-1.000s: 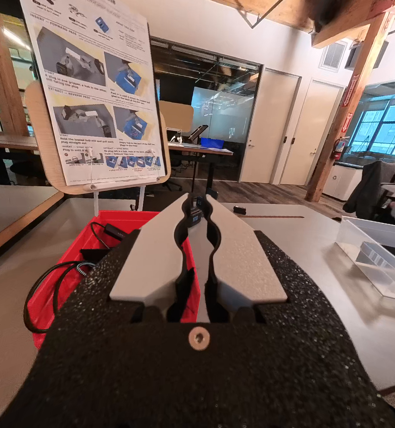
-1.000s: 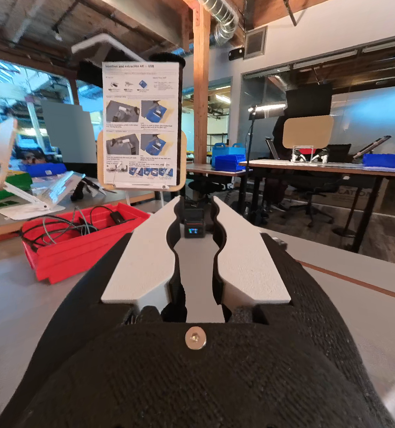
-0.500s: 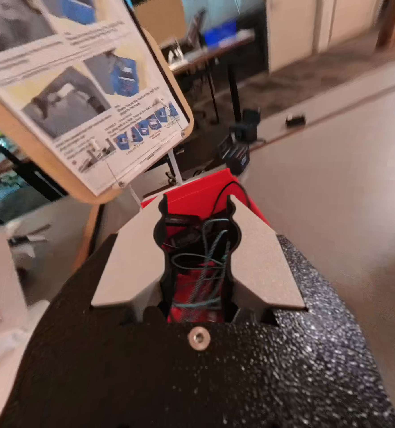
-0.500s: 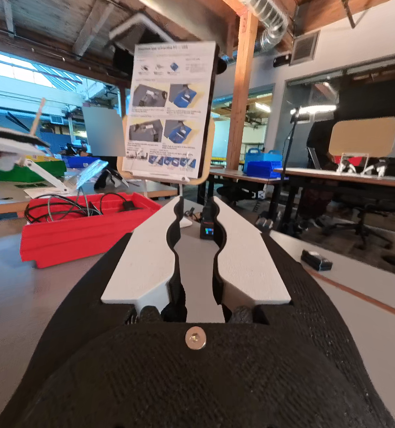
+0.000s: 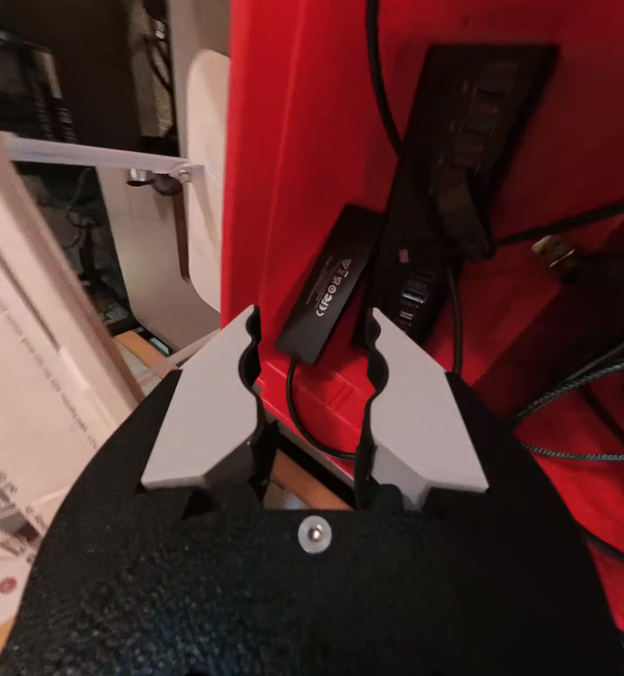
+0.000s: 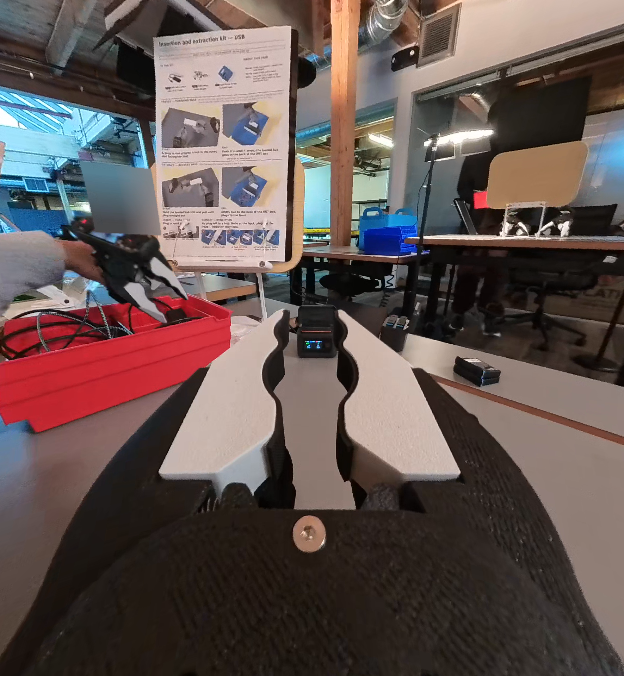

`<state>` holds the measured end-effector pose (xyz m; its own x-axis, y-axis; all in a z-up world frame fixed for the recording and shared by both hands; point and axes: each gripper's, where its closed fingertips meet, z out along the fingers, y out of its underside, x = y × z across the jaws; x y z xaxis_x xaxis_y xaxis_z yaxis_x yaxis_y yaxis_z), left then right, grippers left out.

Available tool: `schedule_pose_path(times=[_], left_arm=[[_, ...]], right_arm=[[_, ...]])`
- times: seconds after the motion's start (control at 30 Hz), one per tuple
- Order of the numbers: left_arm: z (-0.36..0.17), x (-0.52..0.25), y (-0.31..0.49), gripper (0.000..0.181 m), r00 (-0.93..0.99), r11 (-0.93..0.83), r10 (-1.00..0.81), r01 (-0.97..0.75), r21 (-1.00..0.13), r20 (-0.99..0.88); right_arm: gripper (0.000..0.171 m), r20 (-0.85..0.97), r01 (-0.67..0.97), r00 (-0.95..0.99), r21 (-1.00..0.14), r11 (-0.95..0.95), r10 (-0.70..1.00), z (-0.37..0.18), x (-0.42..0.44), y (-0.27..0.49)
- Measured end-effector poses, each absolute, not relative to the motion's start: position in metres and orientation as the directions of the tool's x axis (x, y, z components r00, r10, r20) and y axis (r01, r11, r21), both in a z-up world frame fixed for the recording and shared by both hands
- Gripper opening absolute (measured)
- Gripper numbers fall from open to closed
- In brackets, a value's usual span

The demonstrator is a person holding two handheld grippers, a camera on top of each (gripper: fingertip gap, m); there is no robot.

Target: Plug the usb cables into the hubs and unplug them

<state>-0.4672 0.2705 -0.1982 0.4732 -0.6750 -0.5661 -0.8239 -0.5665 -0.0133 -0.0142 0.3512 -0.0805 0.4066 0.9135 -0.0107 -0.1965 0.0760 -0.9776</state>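
My left gripper (image 5: 314, 318) is open and points down into the red bin (image 5: 284, 153), just above a slim black USB hub (image 5: 327, 292). A second black hub with blue ports (image 5: 409, 289) lies beside it, and a larger black hub (image 5: 478, 120) lies farther in. Black and braided cables (image 5: 574, 384) fill the bin's right side. In the right wrist view the left gripper (image 6: 165, 301) dips into the red bin (image 6: 112, 362) at the left. My right gripper (image 6: 310, 318) is open and empty, level above the grey table (image 6: 522, 457).
An instruction sheet on a wooden stand (image 6: 226, 146) rises behind the bin. A small black device with a lit screen (image 6: 317, 338) and a black block (image 6: 477, 370) sit on the table ahead. A person's sleeve and hand (image 6: 28, 267) hold the left gripper. The grippers' ends are close to 50 centimeters from one another. Between my left fingertips and the slim black USB hub (image 5: 327, 292) there is roughly 4 centimeters.
My left gripper tipped down and moved into the red bin, closing in on the slim hub, with its jaws wider apart. My right gripper stayed roughly level, turning slightly.
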Motion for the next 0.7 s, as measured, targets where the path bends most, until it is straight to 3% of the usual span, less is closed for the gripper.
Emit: schedule_pose_path(times=[0.2, 0.37, 0.7], left_arm=[[-0.22, -0.493, 0.265, 0.047, 0.213, -0.423, -0.827, -0.845, 0.328, -0.52], [-0.225, -0.505, 0.269, 0.043, -0.107, -0.24, -0.852, -0.79, 0.564, -0.513], [-0.217, -0.506, 0.28, 0.021, -0.109, -0.342, -0.709, -0.811, 0.475, -0.697]], right_arm=[[0.022, 0.004, -0.182, 0.415, -0.979, 0.087, 0.91, -0.08, -0.013, 0.351], [0.021, -0.013, -0.204, 0.408, -0.976, 0.078, 0.913, -0.077, -0.01, 0.351], [0.021, -0.022, -0.216, 0.401, -0.974, 0.071, 0.916, -0.075, -0.009, 0.349]])
